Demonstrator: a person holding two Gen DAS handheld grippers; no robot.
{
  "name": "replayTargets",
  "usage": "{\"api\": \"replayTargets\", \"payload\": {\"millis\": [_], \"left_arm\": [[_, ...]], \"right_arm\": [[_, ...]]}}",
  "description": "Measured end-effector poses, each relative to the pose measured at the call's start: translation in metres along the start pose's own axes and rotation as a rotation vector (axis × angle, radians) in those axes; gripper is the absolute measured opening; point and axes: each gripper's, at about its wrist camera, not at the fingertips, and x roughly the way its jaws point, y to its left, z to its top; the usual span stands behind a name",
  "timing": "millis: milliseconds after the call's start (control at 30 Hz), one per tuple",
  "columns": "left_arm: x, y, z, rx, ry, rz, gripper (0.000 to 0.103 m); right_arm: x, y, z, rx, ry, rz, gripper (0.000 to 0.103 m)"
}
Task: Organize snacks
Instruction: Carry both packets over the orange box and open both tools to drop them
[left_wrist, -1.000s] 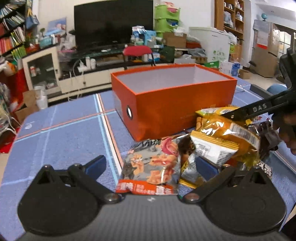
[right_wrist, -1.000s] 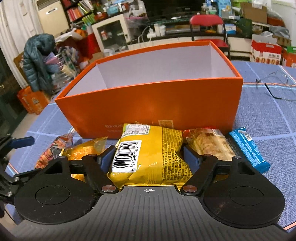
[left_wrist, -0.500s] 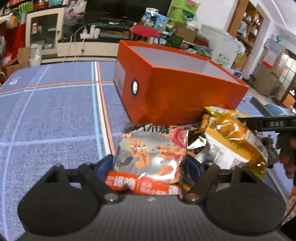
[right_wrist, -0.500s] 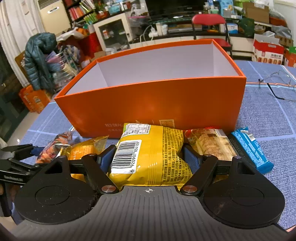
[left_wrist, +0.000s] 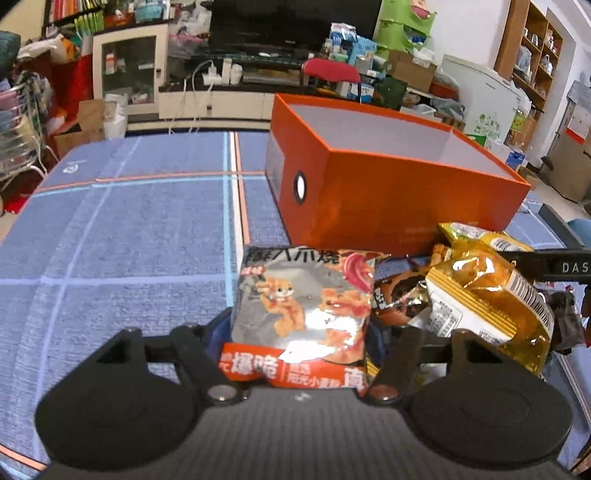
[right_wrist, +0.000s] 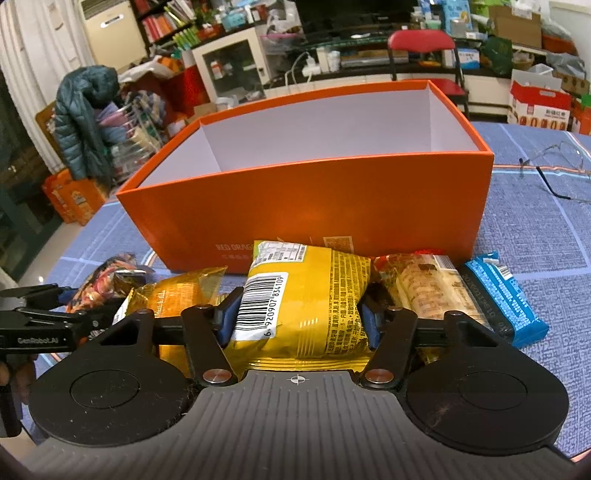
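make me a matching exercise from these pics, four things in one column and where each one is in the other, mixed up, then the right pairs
1. grey-and-orange foil snack bag
2. yellow plastic snack bag with barcode
3. blue wrapped snack bar
4. open orange cardboard box

A. behind the snacks
B. between the left gripper pads
C. flat on the cloth, far right
D. between the right gripper pads

Pairs: 1-B, 2-D, 3-C, 4-A

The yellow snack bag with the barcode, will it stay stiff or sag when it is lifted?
The yellow snack bag looks puffed and crinkly, so probably light and somewhat floppy. Its glossy film may slip between the closing right gripper pads. Contents may crush if squeezed hard.
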Motion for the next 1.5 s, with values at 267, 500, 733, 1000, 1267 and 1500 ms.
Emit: {"api": "replayTargets", "payload": {"millis": [267, 500, 733, 1000, 1267, 1500], "left_arm": [[-0.008, 0.003, 0.002, -0.033, -0.022, 0.077, 0.066], [-0.017, 0.006, 0.005, -0.084, -0.041, 0.183, 0.066], [-0.027, 0.005, 0.006, -0.098, -0.080, 0.228, 0.066], [-0.035, 0.003, 0.004, -0.100, -0.092, 0.227, 0.066], [-0.042, 0.004, 0.004, -0.108, -0.104, 0.250, 0.066], [-0.057, -0.005, 0.012, -0.118, -0.160, 0.282, 0.066]], "right_arm": [[-0.004, 0.002, 0.000, -0.017, -0.010, -0.011, 0.044], [-0.006, 0.005, 0.000, -0.044, -0.018, -0.032, 0.043], [-0.011, 0.007, -0.002, -0.075, -0.027, -0.047, 0.043], [-0.024, 0.013, -0.004, -0.124, -0.052, -0.066, 0.041], [-0.042, 0.027, -0.011, -0.216, -0.099, -0.103, 0.041], [-0.069, 0.040, -0.015, -0.272, -0.155, -0.103, 0.041]]}}
